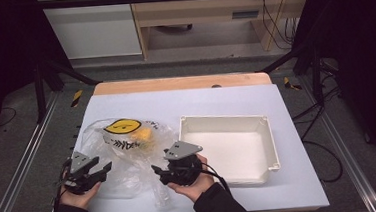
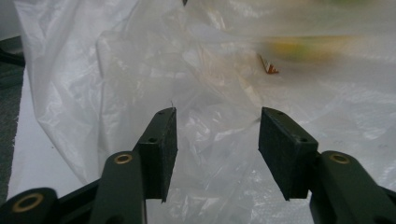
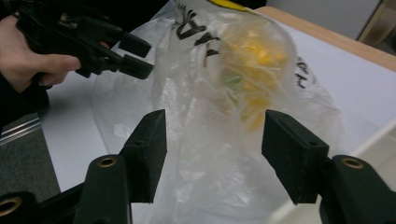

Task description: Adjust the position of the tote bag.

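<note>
A clear plastic bag [image 1: 129,155] with black lettering and a yellow mark lay crumpled on the white table [image 1: 235,100], yellow contents [image 3: 254,60] showing through the film. The left gripper [image 1: 105,169] stood at the bag's left edge, jaws wide apart and empty — film ahead of them. The right gripper [image 1: 156,169], just left of a white tray [image 1: 271,145], was likewise parted, holding nothing, the bag directly before it.

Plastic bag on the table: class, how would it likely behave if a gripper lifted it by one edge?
The plastic bag looks thin and crumpled, so it would probably sag limply. The yellow item inside would likely slide to the lowest point. Its glossy film may slip between the pads.
</note>
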Available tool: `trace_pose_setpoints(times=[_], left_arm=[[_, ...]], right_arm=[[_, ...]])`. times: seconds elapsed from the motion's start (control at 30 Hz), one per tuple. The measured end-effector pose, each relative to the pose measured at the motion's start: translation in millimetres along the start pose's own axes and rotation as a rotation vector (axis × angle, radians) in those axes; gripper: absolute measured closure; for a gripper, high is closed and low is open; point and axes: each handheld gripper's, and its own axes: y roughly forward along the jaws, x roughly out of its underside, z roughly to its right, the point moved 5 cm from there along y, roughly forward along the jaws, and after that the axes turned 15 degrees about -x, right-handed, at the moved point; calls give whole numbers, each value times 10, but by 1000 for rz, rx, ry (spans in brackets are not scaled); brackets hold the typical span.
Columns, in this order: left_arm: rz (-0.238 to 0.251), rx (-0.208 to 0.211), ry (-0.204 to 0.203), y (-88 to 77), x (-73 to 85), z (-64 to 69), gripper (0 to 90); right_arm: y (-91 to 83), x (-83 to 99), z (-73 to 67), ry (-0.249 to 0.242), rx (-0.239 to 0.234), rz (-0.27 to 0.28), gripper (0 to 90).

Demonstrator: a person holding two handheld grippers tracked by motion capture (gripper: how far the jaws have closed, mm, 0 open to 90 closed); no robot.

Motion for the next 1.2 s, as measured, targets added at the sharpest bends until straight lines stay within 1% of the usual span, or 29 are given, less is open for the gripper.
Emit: trace_pose_setpoints(times=[0.03, 0.1, 0.2, 0.33, 0.43, 0.47, 0.53, 0.57, 0.6, 0.7, 0.73, 0.8, 0.83, 0.87, 0.9, 0.97, 1.0, 1.03, 1.1, 1.13, 1.2], left_arm=[[-10, 1, 10, 15, 9, 2, 477], [-34, 2, 21, 59, 34, 10, 510], [-68, 3, 56, 109, 75, 27, 569], [-99, 4, 90, 149, 110, 48, 657], [-131, 11, 105, 182, 142, 49, 750], [-140, 15, 110, 192, 154, 52, 769], [-147, 23, 112, 188, 161, 54, 823], [-147, 26, 114, 179, 158, 50, 858], [-144, 32, 110, 173, 157, 49, 869], [-139, 55, 99, 134, 147, 38, 892], [-131, 61, 93, 109, 136, 26, 894], [-93, 90, 58, 21, 99, -3, 896], [-80, 98, 47, -16, 90, -11, 897], [-64, 109, 36, -68, 81, -21, 897], [-49, 118, 28, -120, 78, -28, 897], [-25, 135, 17, -224, 81, -43, 898], [-16, 142, 13, -272, 85, -47, 898], [-9, 147, 11, -313, 88, -47, 898], [-11, 150, 16, -369, 104, -35, 898], [-18, 148, 23, -381, 123, -26, 898], [-30, 145, 23, -378, 142, -19, 897]], right_arm=[[0, 0, 0, 0, 0, 0, 394], [93, 2, -36, -8, -10, -15, 385], [213, 20, -66, -19, -14, -38, 388], [331, 65, -61, -18, -16, -56, 424], [392, 110, -39, -25, -1, -74, 495], [402, 118, -32, -25, 2, -76, 518], [420, 145, -6, -25, 13, -91, 593], [427, 153, 0, -27, 17, -95, 648], [428, 157, 2, -29, 17, -96, 683], [411, 151, 5, -23, 13, -80, 798], [398, 144, 10, -21, 10, -74, 818], [365, 120, 20, -14, 11, -49, 853], [319, 89, 39, -4, 12, -25, 873], [294, 70, 54, -1, 17, -10, 877], [294, 70, 54, -1, 17, -10, 877], [234, 28, 91, 14, 32, 24, 880], [190, -4, 118, 16, 49, 51, 881], [190, -4, 118, 16, 49, 51, 881], [134, -41, 146, 19, 75, 83, 881], [112, -56, 158, 20, 86, 96, 881], [74, -81, 186, 24, 110, 120, 880]])
